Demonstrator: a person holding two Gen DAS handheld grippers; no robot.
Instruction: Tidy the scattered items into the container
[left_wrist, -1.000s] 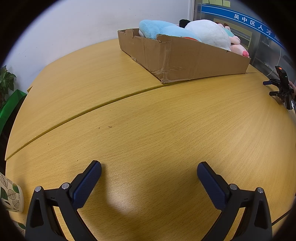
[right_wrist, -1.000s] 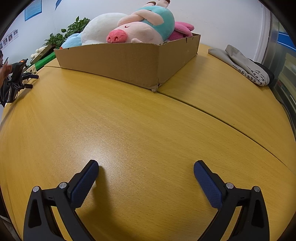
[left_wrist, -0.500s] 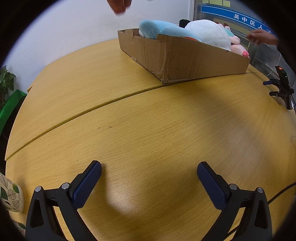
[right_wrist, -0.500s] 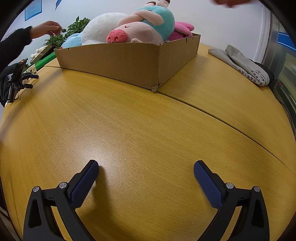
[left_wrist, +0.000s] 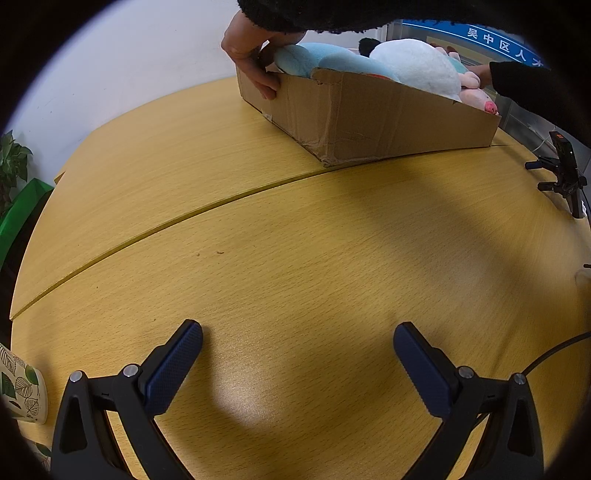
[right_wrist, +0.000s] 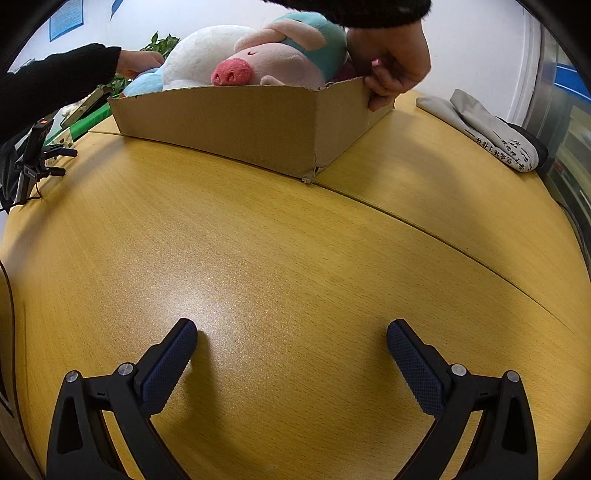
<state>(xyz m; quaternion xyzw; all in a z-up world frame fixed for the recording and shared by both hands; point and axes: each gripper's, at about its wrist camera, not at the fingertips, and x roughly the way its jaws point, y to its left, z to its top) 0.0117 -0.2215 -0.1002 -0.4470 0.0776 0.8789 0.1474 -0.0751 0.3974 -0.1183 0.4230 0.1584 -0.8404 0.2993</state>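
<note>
Cardboard box (left_wrist: 369, 118) of plush toys (right_wrist: 258, 62) far beyond both grippers' fingers (left_wrist: 173, 365), spread apart, empty

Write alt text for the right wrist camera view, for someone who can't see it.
Two bare hands, one at the right end and one at the far left, grip a cardboard box heaped with plush toys, a pink pig on top, on a yellow wooden table. The right gripper sits in the foreground, jaws open and empty.

Both low tabletop views face the cardboard box (left_wrist: 369, 118) from opposite corners.
</note>
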